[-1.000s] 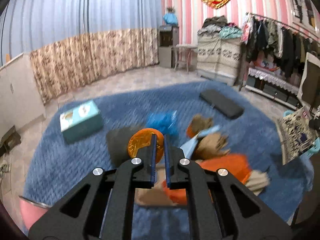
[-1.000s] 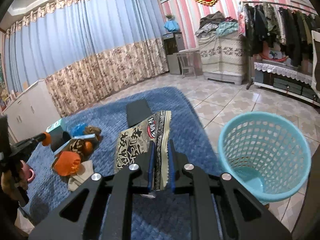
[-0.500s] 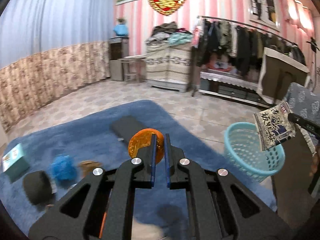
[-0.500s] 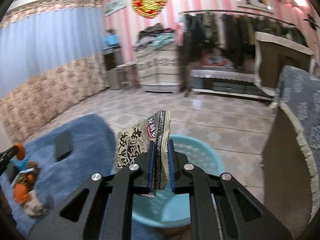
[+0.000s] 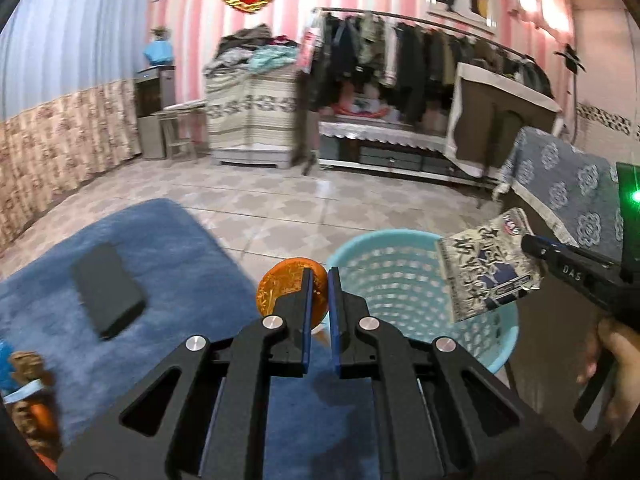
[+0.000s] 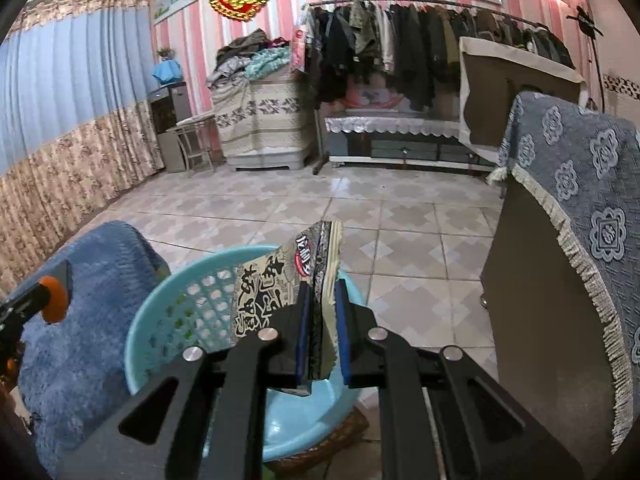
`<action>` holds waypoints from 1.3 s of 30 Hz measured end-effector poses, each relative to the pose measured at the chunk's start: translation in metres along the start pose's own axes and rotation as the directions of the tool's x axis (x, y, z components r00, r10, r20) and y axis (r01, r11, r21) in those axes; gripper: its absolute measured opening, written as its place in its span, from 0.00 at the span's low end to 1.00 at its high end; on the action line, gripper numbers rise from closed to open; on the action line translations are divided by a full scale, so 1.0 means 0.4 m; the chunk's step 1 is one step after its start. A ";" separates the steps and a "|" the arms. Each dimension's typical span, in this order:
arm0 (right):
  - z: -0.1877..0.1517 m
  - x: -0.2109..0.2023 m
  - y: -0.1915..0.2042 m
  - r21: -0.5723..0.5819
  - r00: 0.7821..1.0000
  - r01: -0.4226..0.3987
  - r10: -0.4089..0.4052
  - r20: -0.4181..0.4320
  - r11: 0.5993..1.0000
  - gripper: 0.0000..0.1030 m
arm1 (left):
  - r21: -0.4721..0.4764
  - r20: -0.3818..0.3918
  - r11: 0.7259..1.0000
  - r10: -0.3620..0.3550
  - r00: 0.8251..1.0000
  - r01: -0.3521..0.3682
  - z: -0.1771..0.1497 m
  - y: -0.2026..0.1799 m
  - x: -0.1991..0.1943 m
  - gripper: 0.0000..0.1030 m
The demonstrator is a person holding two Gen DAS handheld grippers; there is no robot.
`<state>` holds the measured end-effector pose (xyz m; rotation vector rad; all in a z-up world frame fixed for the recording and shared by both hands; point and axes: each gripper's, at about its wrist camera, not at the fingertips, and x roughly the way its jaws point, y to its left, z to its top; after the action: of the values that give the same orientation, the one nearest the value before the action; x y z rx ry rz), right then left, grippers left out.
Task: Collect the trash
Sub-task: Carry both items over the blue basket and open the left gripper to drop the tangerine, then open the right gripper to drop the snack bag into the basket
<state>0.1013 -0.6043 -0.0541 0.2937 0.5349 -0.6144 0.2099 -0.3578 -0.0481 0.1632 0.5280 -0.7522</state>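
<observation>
Trash heap (image 5: 28, 384) at the rug's (image 5: 168, 240) left edge: blue, brown and orange scraps, blurred, well apart from both grippers. Flat dark pad (image 5: 107, 290) further in on the rug, near its far edge. Left gripper (image 5: 319, 280) next, pressed together on an orange disc (image 5: 282, 288), held edge-on between the blue pads, above the rug's right edge and just beside the basket (image 5: 384, 276). Glossy, thin look to the disc; probably light and fairly stiff, likely slippery under the pads, so best pinched across the flat faces near the middle, as now. Pale blue latticed basket at centre, standing off the rug's right edge on the tiled floor (image 6: 400, 208); apparently empty as far as visible. Right gripper (image 6: 321, 292) clamped on a printed snack wrapper (image 6: 276, 292), pinched along one folded edge, the rest of the sheet sticking out loose over the basket's mouth. Thin film by the look of it: very light, limp, crinkly, apt to flutter or cling on release rather than drop straight; safest grip close to a crease or seam. Judged close to drop-off for both pieces, wrapper first. Covered furniture (image 6: 580, 184) at far right, close to the basket, a possible snag for the right gripper.
</observation>
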 end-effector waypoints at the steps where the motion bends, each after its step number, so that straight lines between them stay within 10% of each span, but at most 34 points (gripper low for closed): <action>1: -0.001 0.002 -0.006 0.004 1.000 0.005 -0.005 -0.003 1.000 0.13 | 0.006 -0.005 1.000 -0.015 1.000 0.015 0.003 -0.023 0.025 0.06; 15: -0.006 0.035 -0.038 0.056 0.998 0.031 -0.029 -0.047 0.998 0.13 | 0.082 -0.101 0.990 -0.104 0.989 0.112 0.023 -0.178 0.218 0.12; 21: -0.003 0.044 -0.033 0.061 0.998 0.024 -0.020 -0.064 0.998 0.13 | 0.062 -0.067 0.998 -0.023 0.998 0.027 0.033 -0.139 0.194 0.66; 31: -0.013 0.073 0.012 0.037 0.996 0.011 -0.007 -0.087 0.999 0.16 | -0.015 -0.018 0.994 0.109 0.994 -0.110 0.054 -0.027 0.140 0.85; 35: -0.021 0.086 0.031 0.033 0.996 0.019 -0.016 -0.092 0.999 0.61 | -0.050 -0.017 0.991 0.126 0.992 -0.127 0.053 0.004 0.120 0.87; 39: -0.022 0.079 0.052 0.009 0.997 0.021 -0.020 -0.081 1.000 0.78 | -0.060 -0.012 0.987 0.147 0.989 -0.147 0.048 0.022 0.099 0.87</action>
<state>0.1323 -0.5993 -0.0767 0.3236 0.6136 -0.6273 0.2475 -0.3816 -0.0522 0.1471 0.5396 -0.5915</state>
